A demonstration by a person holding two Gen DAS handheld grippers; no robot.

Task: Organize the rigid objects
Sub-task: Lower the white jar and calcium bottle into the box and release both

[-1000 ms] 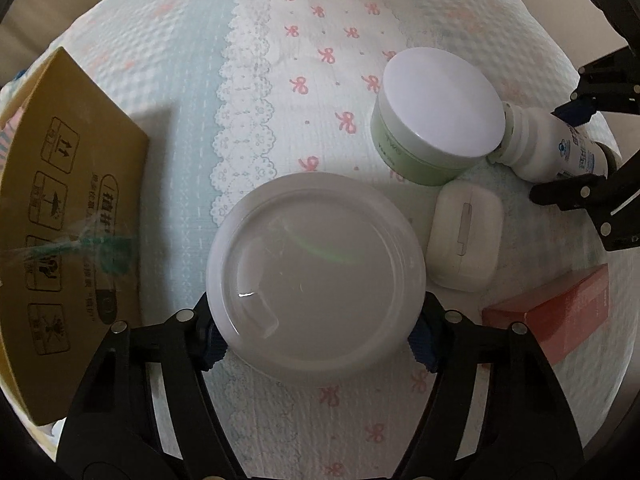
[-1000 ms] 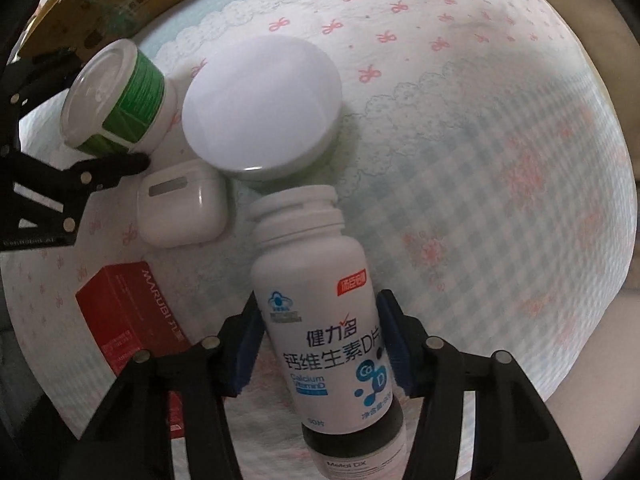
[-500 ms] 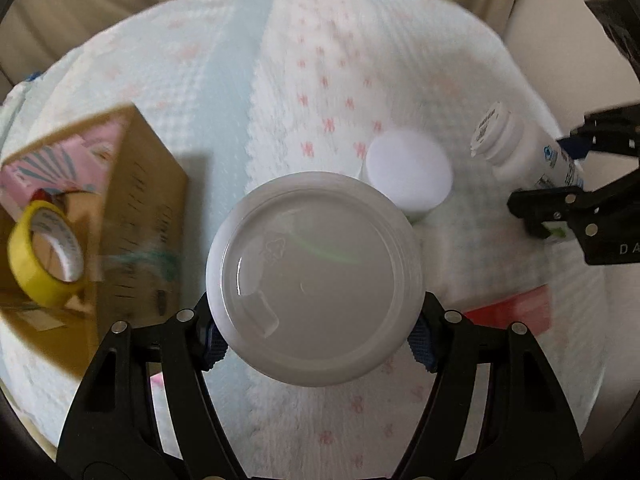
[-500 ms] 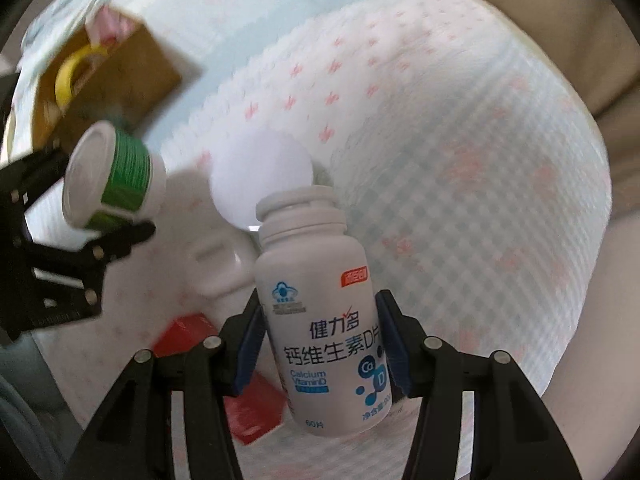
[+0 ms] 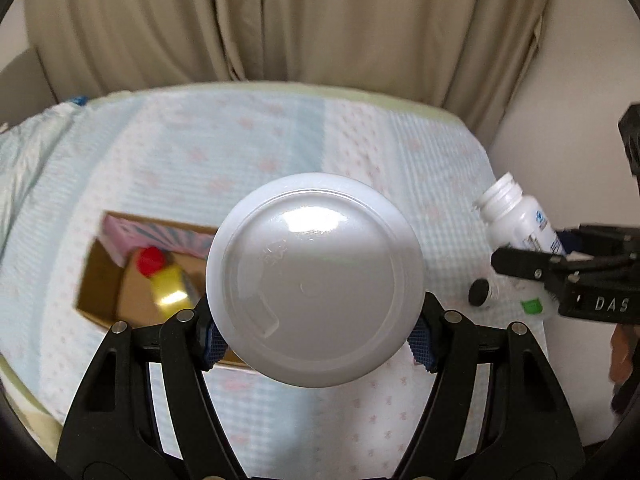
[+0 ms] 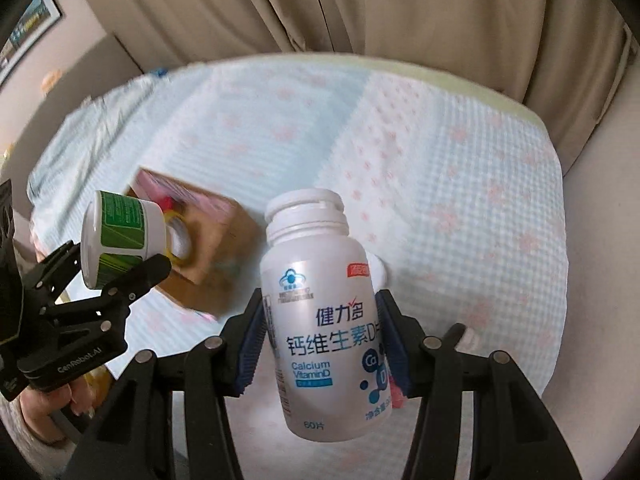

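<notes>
transport step: left hand-held gripper [image 5: 316, 336] clamped on green-labelled tub [image 5: 315, 279], right hand-held gripper [image 6: 320, 344] clamped on calcium vitamin d bottle [image 6: 324, 304], both above bed [image 6: 460, 184]; next likely lowering into cardboard box [image 5: 104, 284].

beige curtains [image 5: 304, 20], pale blue quilted bedspread [image 5: 248, 140] with pink bows, framed picture [image 6: 28, 28]

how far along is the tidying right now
Done: the cardboard box already holds a yellow tape roll and a pink item. In hand: left gripper holds the green-labelled tub, right gripper the calcium bottle, both lifted. Left: boxing both.
</notes>
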